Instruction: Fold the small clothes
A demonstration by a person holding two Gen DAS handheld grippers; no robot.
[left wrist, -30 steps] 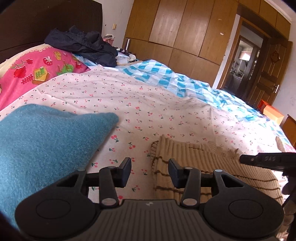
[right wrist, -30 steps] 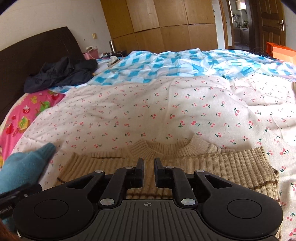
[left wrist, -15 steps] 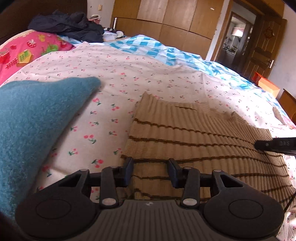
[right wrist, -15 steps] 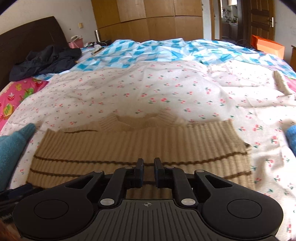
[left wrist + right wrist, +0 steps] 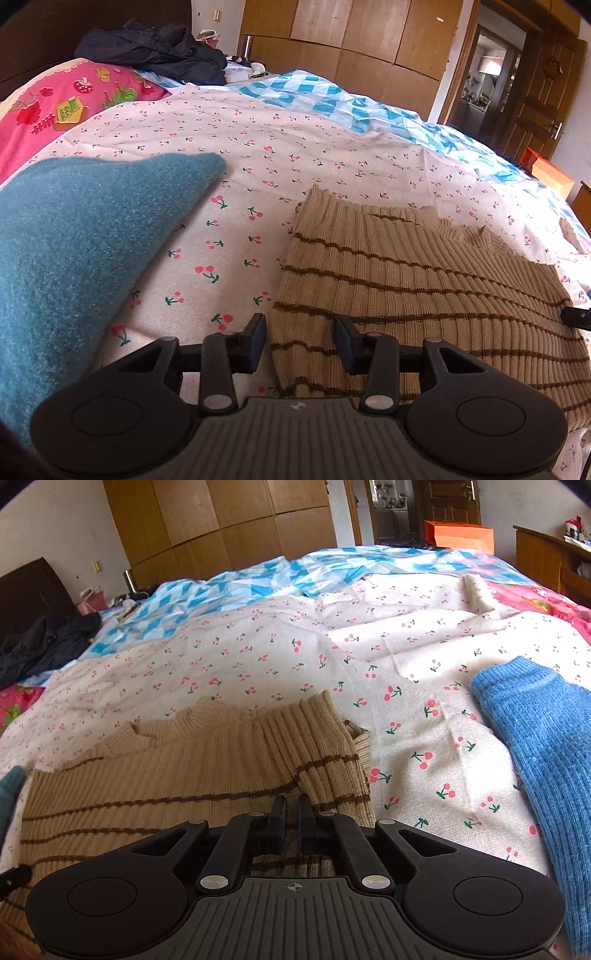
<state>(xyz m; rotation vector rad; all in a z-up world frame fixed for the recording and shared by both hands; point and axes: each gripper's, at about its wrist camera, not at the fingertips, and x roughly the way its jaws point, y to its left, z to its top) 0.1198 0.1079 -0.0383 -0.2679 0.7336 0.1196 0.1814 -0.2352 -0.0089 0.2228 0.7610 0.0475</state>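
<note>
A small beige ribbed sweater with brown stripes (image 5: 413,280) lies flat on the cherry-print bedspread (image 5: 258,155). It also shows in the right wrist view (image 5: 177,775), with its right edge folded over. My left gripper (image 5: 300,341) is open, its fingers straddling the sweater's left edge. My right gripper (image 5: 290,821) is nearly closed, low over the sweater's right part; I cannot tell whether cloth is between the fingers.
A teal knit garment (image 5: 74,251) lies left of the sweater. A blue knit garment (image 5: 543,760) lies to the right. A dark jacket (image 5: 155,51), a pink pillow (image 5: 74,103) and a blue checked sheet (image 5: 258,576) are at the far side. An orange box (image 5: 458,535) stands beyond.
Both grippers have drawn back and shifted outward along the sweater. The left now sits at its left edge, the right near its folded right edge. Jaw widths are unchanged.
</note>
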